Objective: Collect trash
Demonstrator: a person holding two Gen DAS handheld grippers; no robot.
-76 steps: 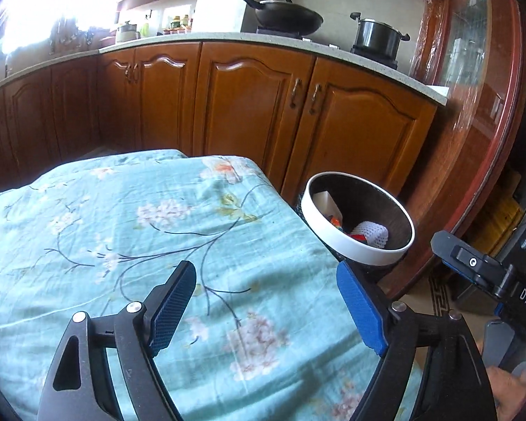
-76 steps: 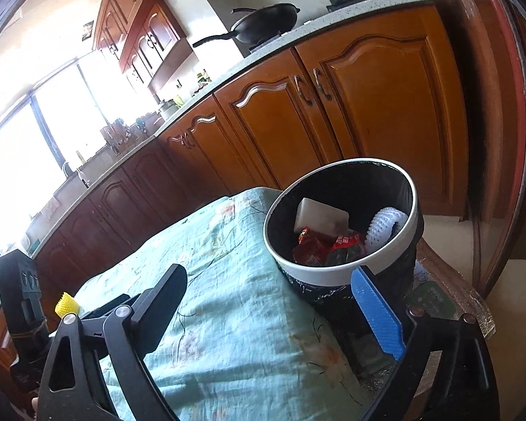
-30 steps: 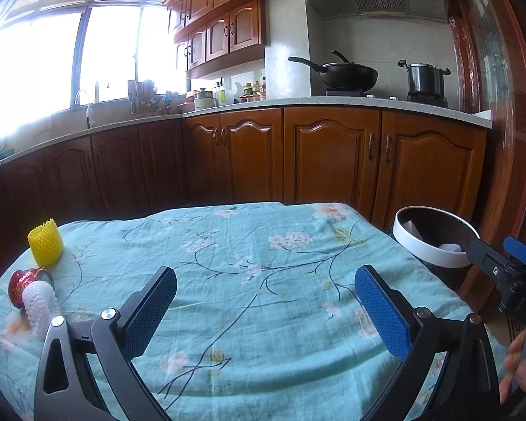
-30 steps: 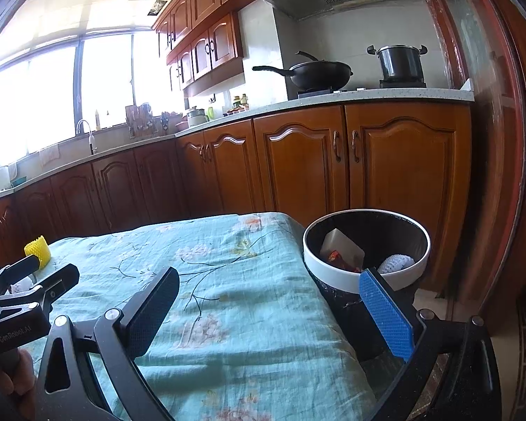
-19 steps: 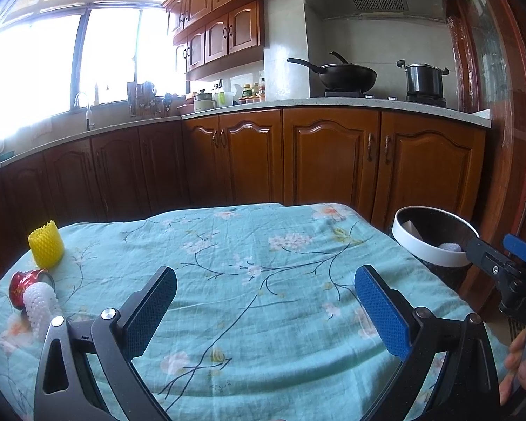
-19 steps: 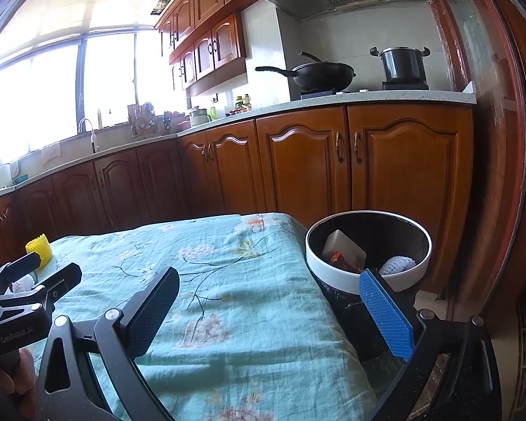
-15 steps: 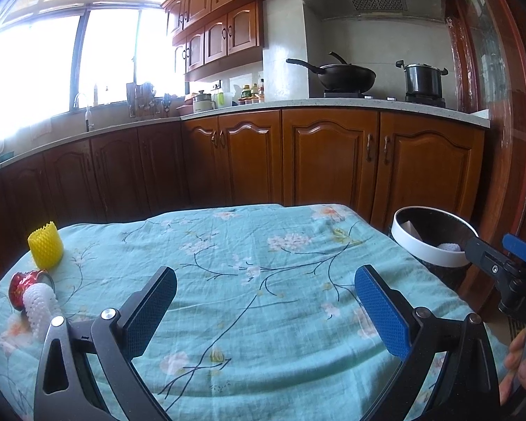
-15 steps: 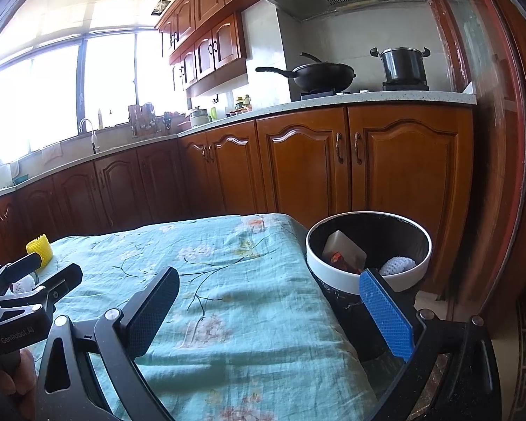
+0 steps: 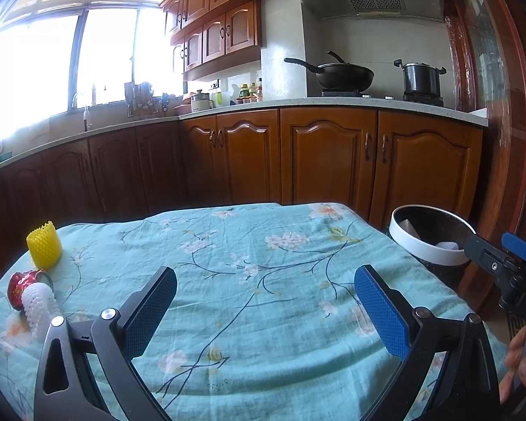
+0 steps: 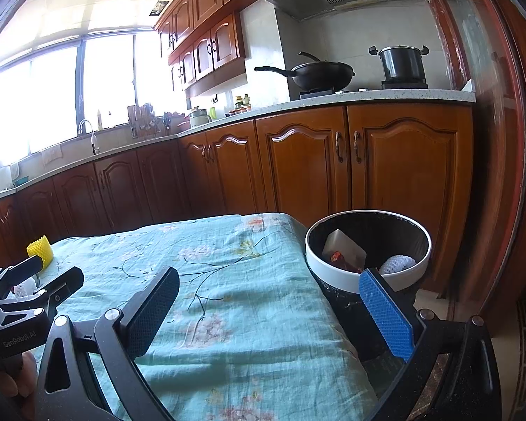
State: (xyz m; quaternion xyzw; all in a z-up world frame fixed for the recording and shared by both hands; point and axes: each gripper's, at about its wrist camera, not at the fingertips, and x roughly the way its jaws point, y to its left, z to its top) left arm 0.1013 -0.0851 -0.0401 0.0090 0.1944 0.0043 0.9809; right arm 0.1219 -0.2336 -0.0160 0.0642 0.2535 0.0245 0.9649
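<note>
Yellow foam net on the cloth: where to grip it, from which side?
Grip the yellow foam net across its round side wall, about mid-height, coming in level with the left tongs open. It stands upright and apart from the red wrapper and white net; it looks soft, so close gently.

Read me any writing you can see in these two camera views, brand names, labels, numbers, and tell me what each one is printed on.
"GenRobot.AI": white letters on the body of the left gripper, seen in the right wrist view.
"DAS": white letters on the body of the right gripper, cut off at the edge of the left wrist view.
Red wrapper in the trash bin: print too small to read.
Bottles on the counter: labels too blurred to read.
</note>
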